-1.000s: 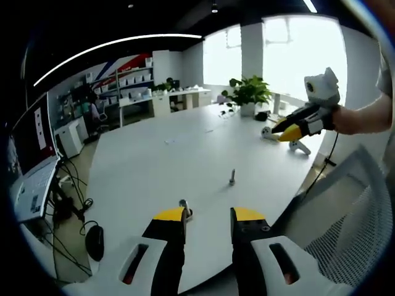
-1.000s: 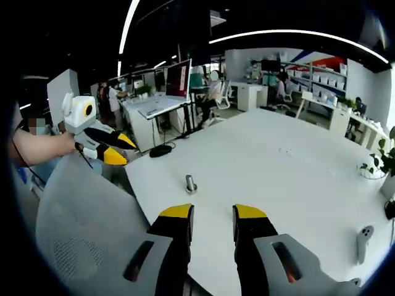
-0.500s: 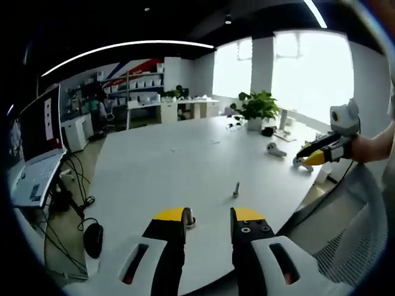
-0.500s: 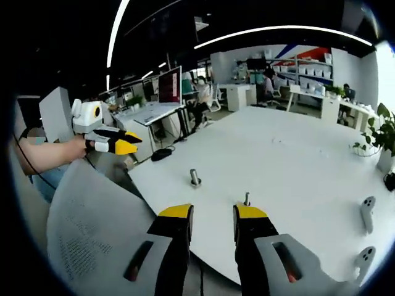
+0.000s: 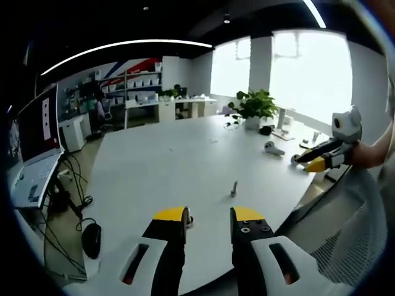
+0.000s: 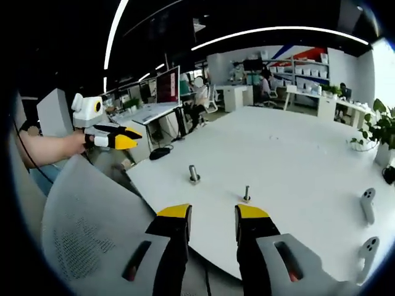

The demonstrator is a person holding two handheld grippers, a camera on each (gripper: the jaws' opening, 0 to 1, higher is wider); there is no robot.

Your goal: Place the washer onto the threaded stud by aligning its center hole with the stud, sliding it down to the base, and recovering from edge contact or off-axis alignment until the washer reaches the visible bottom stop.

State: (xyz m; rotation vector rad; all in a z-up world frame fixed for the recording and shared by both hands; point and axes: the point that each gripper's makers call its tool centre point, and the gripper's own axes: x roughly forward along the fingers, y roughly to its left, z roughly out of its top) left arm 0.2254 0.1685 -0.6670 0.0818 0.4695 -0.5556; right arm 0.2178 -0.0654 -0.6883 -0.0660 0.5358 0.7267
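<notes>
In the left gripper view, the left gripper (image 5: pixel 208 217) sits at six o'clock with its yellow-tipped jaws parted by a narrow gap and nothing between them, held over the near edge of the big white table (image 5: pixel 166 160). The threaded stud (image 5: pixel 234 188) stands upright on the tabletop just past the right jaw tip, toward one o'clock from it. A small metal piece (image 5: pixel 188 217) peeks out beside the left jaw tip; it may carry the washer, though it is too small and half hidden to be sure. At three o'clock the right gripper (image 5: pixel 307 163) comes in, held by a hand, above a mesh chair back (image 5: pixel 352 246). In the right gripper view, the right gripper (image 6: pixel 212 216) also has its jaws slightly apart and empty. The stud (image 6: pixel 246 193) stands just beyond its right tip, and the short metal piece (image 6: pixel 193 174) stands at eleven o'clock from it, well apart. The left gripper (image 6: pixel 120 137) hangs at nine o'clock in a hand, off the table.
</notes>
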